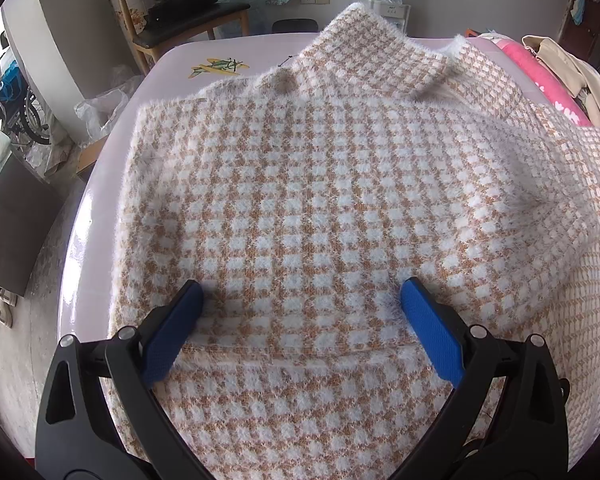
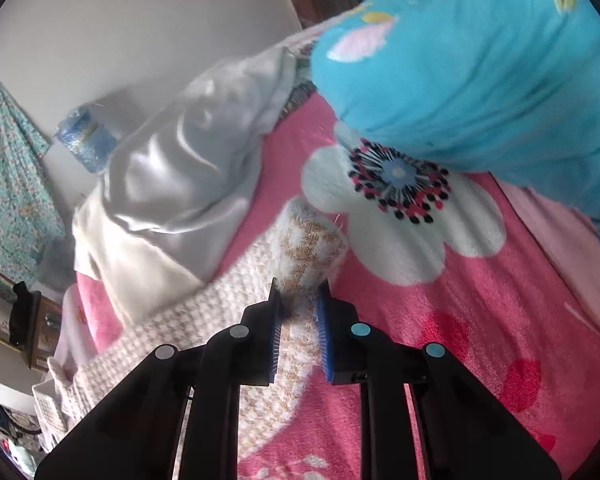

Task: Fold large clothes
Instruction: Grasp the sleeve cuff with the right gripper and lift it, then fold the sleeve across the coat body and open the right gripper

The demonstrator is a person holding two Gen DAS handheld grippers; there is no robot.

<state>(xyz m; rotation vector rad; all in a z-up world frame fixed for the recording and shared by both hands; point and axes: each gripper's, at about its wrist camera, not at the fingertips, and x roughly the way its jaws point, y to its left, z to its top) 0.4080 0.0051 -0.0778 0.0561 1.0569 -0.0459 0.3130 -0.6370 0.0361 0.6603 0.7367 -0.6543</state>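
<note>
A large fuzzy sweater (image 1: pixel 308 184) in tan and white checks lies spread on a pale pink table (image 1: pixel 180 64), collar at the far side. My left gripper (image 1: pixel 300 296) is open, its blue pads resting on the sweater's near part, holding nothing. In the right wrist view my right gripper (image 2: pixel 298 296) is shut on a rolled end of the sweater (image 2: pixel 312 248), apparently a sleeve, held above a pink flowered blanket (image 2: pixel 440 320). The rest of the sleeve trails back to the left.
A wooden chair (image 1: pixel 188 16) with dark clothes stands beyond the table's far left. Pink and beige fabrics (image 1: pixel 556 76) lie at the table's right. In the right wrist view a white satin garment (image 2: pixel 180 184) and a blue plush cloth (image 2: pixel 480 72) lie on the blanket.
</note>
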